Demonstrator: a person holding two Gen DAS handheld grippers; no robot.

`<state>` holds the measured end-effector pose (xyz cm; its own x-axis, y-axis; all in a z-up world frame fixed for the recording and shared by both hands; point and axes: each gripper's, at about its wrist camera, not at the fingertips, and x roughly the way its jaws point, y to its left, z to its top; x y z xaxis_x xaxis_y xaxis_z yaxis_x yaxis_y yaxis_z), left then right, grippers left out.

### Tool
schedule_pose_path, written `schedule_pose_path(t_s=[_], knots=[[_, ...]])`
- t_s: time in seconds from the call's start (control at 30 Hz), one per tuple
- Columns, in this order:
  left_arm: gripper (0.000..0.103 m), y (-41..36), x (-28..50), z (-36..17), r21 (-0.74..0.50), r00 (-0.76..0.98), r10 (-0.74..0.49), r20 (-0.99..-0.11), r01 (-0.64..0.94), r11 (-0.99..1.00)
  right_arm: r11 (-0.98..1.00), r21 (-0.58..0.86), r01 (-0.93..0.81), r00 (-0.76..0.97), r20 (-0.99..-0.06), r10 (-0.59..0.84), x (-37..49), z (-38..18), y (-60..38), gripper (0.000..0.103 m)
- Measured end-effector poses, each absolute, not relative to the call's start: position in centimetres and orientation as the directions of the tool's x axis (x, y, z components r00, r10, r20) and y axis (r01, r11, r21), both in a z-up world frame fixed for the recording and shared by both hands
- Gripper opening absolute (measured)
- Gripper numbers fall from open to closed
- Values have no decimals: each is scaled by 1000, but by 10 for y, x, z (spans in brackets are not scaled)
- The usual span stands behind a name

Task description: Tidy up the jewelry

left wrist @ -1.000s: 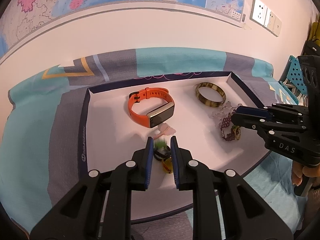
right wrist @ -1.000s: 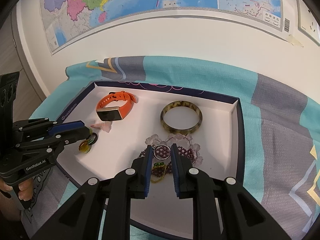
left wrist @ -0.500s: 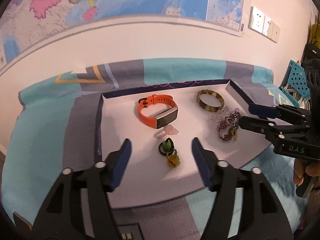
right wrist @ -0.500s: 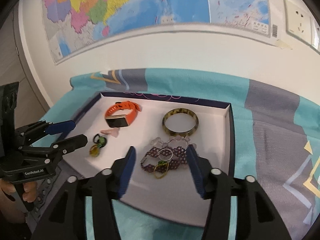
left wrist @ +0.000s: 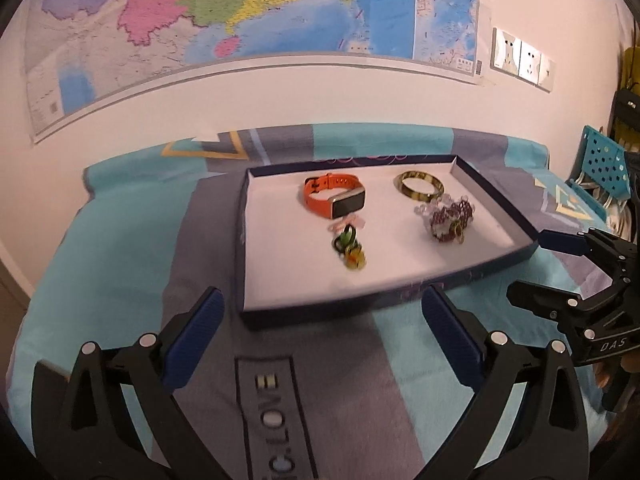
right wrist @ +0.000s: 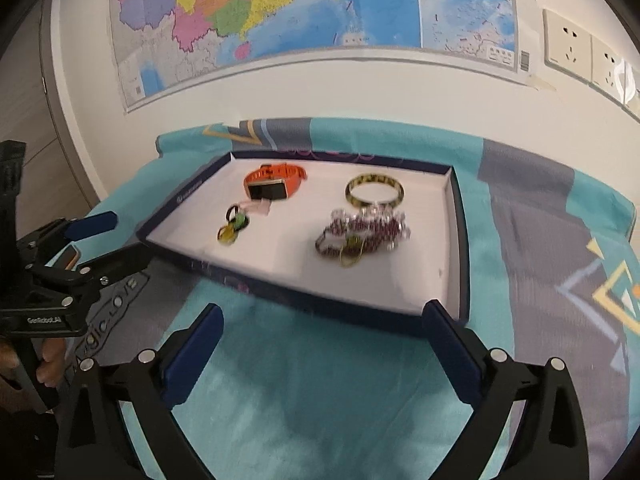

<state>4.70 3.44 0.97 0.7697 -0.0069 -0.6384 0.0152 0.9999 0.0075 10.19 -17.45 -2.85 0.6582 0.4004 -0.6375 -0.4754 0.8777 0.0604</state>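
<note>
A shallow white tray with a dark blue rim (left wrist: pixel 384 296) (right wrist: pixel 304 300) lies on the bedspread. In it are an orange smart band (left wrist: pixel 334 199) (right wrist: pixel 274 184), a yellow-brown bangle (left wrist: pixel 418 186) (right wrist: pixel 374 193), a heap of purple bead bracelets (left wrist: pixel 450 220) (right wrist: pixel 362 232), a pink hair clip (left wrist: pixel 348 224) and green and yellow rings (left wrist: pixel 348 248) (right wrist: pixel 234 224). My left gripper (left wrist: pixel 322 336) is open and empty, in front of the tray's near edge. My right gripper (right wrist: pixel 322 344) is open and empty, also short of the tray. Each gripper shows in the other's view, the right one (left wrist: pixel 560 268) and the left one (right wrist: pixel 96 240).
A teal and grey bedspread (left wrist: pixel 120 240) covers the surface. A wall with a map (left wrist: pixel 240 12) and sockets (left wrist: pixel 520 60) stands behind it. A blue perforated basket (left wrist: pixel 604 168) sits at the far right.
Both grippers opened, letting go of the rings and the bead bracelets, then pulled back out of the tray toward me. The jewelry stays in the tray.
</note>
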Motion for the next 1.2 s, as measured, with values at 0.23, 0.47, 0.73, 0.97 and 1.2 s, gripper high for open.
schedule_pose_path(t_s=[0.23, 0.47, 0.73, 0.97, 1.2], knots=[[97, 25, 29, 5, 15, 763, 2, -646, 10, 1000, 883, 60, -466, 665, -635, 394, 79, -36, -171, 96], [97, 25, 22, 4, -4, 760, 0, -649, -3, 1000, 890, 69, -451, 676, -625, 390, 66, -34, -175, 96], [97, 24, 15, 5, -13, 763, -3, -647, -8, 1000, 891, 72, -448, 678, -622, 391, 59, -36, -176, 96], [97, 22, 12, 3, -11, 759, -2, -651, -6, 1000, 892, 77, -445, 681, -618, 393, 56, -36, -176, 96], [97, 19, 10, 3, -8, 762, 2, -648, -10, 1000, 895, 77, -439, 685, -616, 389, 55, -37, -177, 96]])
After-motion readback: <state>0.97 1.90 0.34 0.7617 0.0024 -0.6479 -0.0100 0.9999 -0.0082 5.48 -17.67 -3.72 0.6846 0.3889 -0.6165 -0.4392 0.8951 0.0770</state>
